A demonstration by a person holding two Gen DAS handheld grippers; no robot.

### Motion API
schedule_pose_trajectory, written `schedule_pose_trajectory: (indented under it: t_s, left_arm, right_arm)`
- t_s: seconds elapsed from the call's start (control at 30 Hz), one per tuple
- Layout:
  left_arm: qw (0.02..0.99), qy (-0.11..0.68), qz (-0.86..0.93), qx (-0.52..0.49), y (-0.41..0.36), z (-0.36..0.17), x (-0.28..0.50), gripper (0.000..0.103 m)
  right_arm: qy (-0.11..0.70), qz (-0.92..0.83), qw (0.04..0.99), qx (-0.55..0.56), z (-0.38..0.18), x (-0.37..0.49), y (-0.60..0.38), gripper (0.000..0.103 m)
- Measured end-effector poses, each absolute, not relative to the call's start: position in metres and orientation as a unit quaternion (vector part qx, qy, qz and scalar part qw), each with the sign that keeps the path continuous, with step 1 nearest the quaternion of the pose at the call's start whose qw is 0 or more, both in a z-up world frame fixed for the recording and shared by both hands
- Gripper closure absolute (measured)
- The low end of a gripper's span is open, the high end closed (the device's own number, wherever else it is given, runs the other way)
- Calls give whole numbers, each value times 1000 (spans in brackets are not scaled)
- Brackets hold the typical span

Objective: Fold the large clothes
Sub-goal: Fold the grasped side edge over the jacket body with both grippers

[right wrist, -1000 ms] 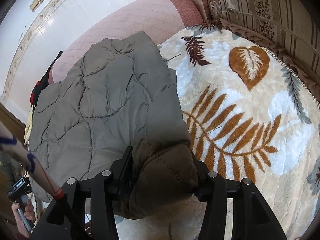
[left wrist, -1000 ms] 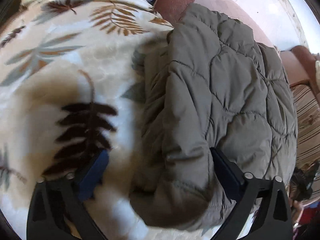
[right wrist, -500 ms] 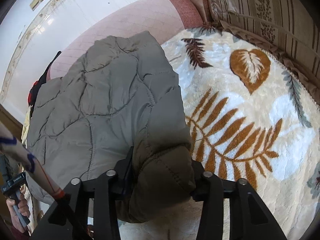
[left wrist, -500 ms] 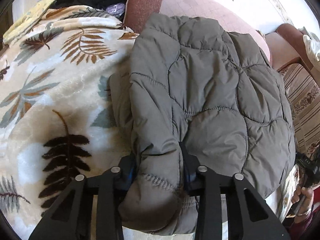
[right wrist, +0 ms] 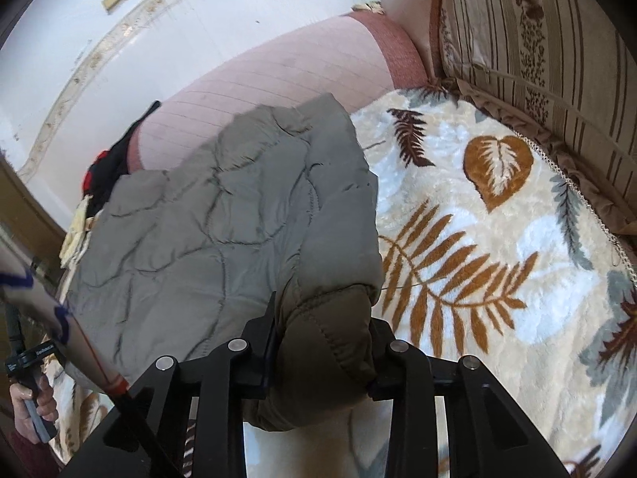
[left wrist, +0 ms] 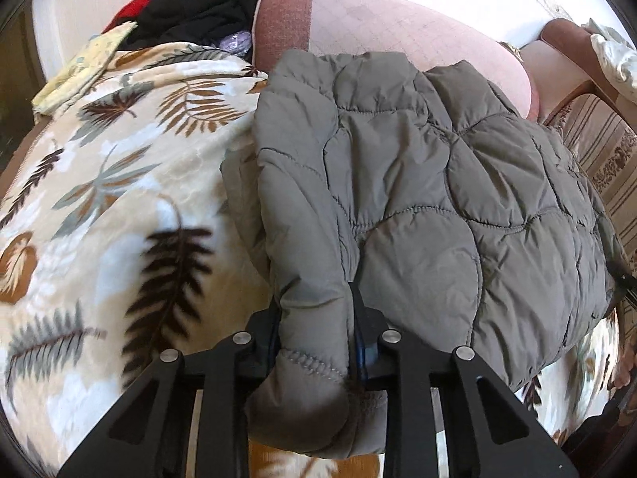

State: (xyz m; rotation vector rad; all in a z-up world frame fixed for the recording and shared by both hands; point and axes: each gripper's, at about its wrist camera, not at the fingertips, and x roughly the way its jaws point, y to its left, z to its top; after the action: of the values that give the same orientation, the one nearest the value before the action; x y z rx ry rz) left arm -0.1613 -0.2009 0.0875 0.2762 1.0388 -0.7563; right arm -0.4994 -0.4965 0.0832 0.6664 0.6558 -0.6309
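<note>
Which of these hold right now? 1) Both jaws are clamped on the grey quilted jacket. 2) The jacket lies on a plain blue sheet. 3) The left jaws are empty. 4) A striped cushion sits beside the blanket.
1) True: the left gripper and right gripper each pinch a fold of the grey quilted jacket.
2) False: it lies on a cream leaf-print blanket.
3) False: they grip the jacket's near edge.
4) True: the striped cushion borders it.

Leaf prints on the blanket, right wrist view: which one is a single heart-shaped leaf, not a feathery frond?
The orange-brown leaf with white veins, on the blanket near the striped cushion. The other prints are many-fingered fronds.
</note>
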Motion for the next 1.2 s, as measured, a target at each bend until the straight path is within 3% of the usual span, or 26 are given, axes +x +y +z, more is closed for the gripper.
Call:
schedule_pose_trajectory:
  t_s: [0.2, 0.27, 0.33, 0.43, 0.6, 0.73, 1.03, 1.2]
  left_arm:
    - [793, 488, -346, 119, -158, 85, -206, 75]
    - [799, 483, -333, 131, -151, 77, -216, 68]
    - [810, 474, -315, 138, -148, 76, -217, 55]
    - [827, 458, -296, 133, -138, 88, -216, 44]
    - [861, 416, -273, 106, -122, 118, -224, 44]
    - [859, 380, -322, 116, -154, 138, -250, 44]
    - [842, 378, -340, 180, -258, 108, -281, 44]
    - [841, 383, -328, 195, -271, 87, -279, 43]
  right_arm:
    - [310, -279, 850, 321, 85, -540, -465, 68]
    - [319, -281, 843, 328, 75, -549, -462, 68]
    - [331, -284, 829, 351, 62, -552, -468, 56]
    - [336, -305, 812, 366, 55, -556, -479, 37]
    - [298, -388, 803, 339, 84, -585, -480, 34]
    - [263, -373, 839, 296, 110, -570, -464, 33]
    - [344, -285, 869, 213, 93, -453, -422, 33]
    - [384, -286, 854, 206, 63, -433, -430, 33]
